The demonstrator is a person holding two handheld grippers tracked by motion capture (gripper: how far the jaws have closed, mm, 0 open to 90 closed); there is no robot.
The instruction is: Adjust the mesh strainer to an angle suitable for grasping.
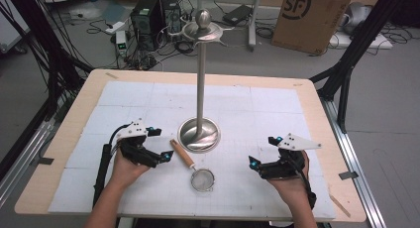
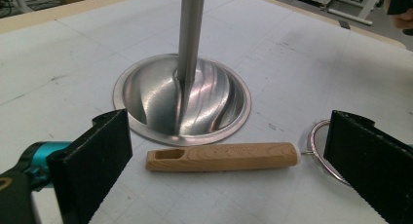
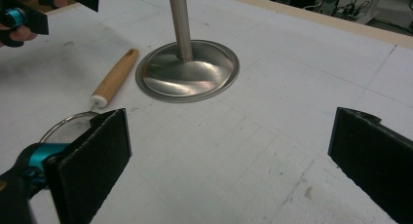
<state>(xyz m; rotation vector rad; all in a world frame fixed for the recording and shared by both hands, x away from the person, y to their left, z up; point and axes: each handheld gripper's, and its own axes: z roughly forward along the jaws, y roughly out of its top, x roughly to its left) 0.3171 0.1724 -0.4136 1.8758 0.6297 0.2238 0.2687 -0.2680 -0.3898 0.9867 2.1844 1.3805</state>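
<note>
The strainer lies flat on the bench just in front of the stand, its wooden handle angled up toward the stand's base and its mesh bowl farther from it; lying so, the handle is probably the easy part to take, and the stand's hooks up top suggest where the strainer is meant to hang. The left tool sits left of the stand, close to the handle, jaws wide with nothing between the pads; the right tool rests to the stand's right, well apart from the strainer, jaws likewise wide and empty, likely waiting.

The high view gives the stand's whole height, its ball top and hook arms; the left gripper view shows the slot in the handle's end and faint lettering on the wood, with the base just behind; the right gripper view shows the white collar where handle meets wire ring.
</note>
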